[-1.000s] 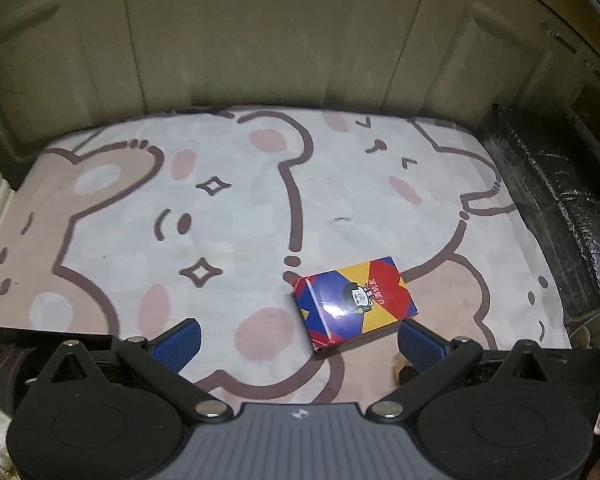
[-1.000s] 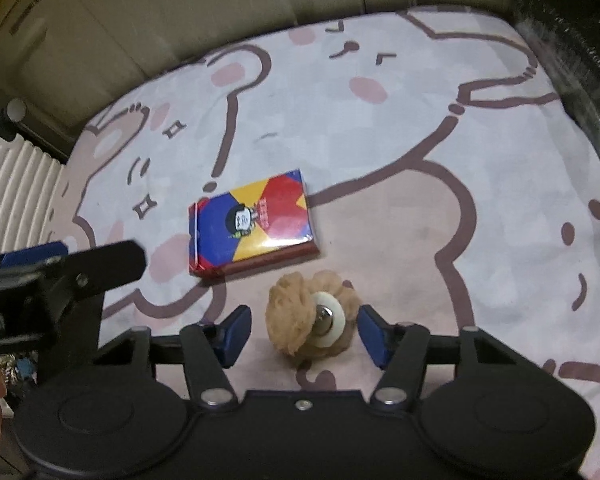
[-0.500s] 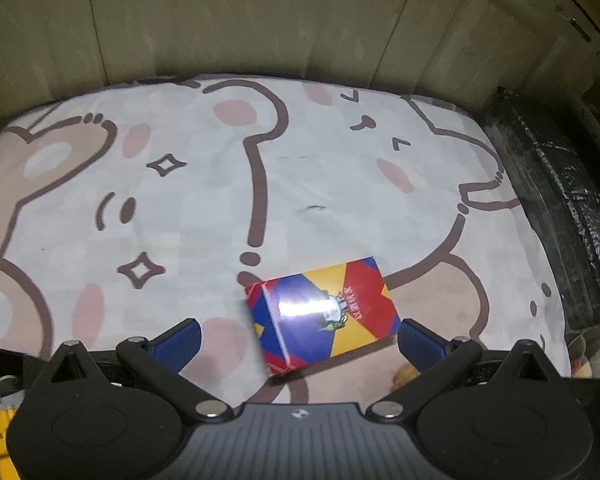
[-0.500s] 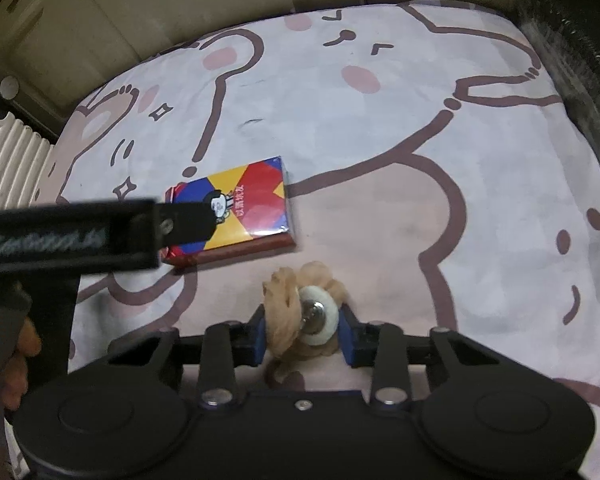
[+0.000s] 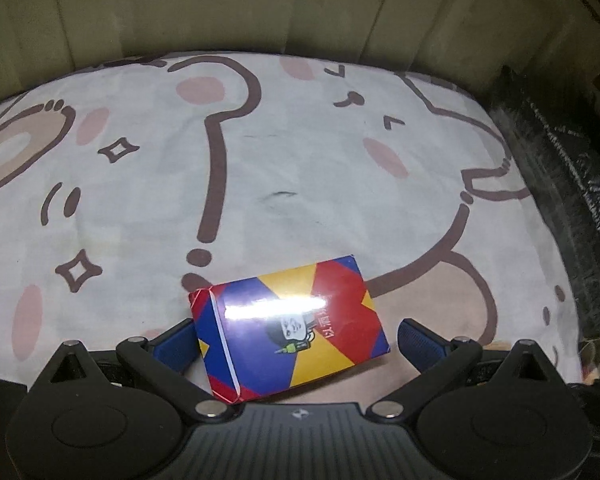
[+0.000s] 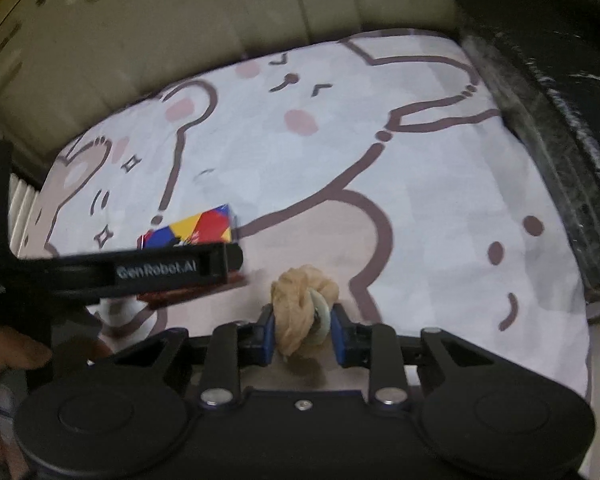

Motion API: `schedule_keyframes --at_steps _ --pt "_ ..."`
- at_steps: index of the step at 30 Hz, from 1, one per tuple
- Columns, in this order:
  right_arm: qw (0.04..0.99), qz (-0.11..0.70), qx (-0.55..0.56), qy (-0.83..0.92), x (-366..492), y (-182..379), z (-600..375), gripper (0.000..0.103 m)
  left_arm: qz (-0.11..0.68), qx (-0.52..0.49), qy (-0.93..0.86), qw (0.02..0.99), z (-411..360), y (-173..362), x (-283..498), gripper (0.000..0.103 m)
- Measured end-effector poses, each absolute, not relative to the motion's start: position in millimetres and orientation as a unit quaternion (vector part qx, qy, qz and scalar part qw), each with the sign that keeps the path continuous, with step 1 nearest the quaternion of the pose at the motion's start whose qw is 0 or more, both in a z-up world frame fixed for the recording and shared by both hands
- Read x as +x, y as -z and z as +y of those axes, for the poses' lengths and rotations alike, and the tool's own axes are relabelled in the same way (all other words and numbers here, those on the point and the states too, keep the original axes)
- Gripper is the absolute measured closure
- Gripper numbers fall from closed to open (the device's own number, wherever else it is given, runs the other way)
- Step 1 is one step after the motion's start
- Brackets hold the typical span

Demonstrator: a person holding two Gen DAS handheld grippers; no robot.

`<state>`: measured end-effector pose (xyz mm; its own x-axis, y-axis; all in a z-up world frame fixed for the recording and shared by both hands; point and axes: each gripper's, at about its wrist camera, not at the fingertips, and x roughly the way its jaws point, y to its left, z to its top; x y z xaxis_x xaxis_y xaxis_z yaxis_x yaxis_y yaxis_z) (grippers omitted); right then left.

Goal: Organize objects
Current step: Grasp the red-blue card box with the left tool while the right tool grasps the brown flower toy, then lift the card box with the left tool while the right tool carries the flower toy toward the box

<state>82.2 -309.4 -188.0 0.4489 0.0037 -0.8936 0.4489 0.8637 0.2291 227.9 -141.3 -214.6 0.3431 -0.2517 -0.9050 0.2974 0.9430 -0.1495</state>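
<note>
A tan, crumpled fabric bundle with a pale round disc on its side sits low in the centre of the right wrist view, squeezed between the blue fingers of the right gripper, which have just been closing and now clamp it from both sides. It rests on a cartoon-bear cloth that covers the table.

Just to its upper left lies a flat box in red, blue and yellow, glossy, with a small cartoon figure on top. In the left wrist view this box fills the lower centre, lying at a slight angle between the spread blue fingers of the left gripper; the fingers stand wide, the left one close against the box's end, the right one clear of it, so nothing is gripped.

In the right wrist view the left gripper's black arm crosses over the box at left, with a person's hand at the lower left edge.

A black wrapped bundle runs along the cloth's right side.
</note>
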Motion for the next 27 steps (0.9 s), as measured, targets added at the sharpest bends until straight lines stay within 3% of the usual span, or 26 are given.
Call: schedule_keyframes --at_steps 16,27 --pt "0.815 0.509 0.230 0.156 76.2 190.9 -318.4 0.074 0.538 0.049 0.169 0.824 -137.1 214.8 217.5 0.005" --pt "0.826 0.486 0.230 0.166 72.0 173.4 -315.9 0.074 0.511 0.057 0.178 0.839 -122.2 185.7 200.7 0.008"
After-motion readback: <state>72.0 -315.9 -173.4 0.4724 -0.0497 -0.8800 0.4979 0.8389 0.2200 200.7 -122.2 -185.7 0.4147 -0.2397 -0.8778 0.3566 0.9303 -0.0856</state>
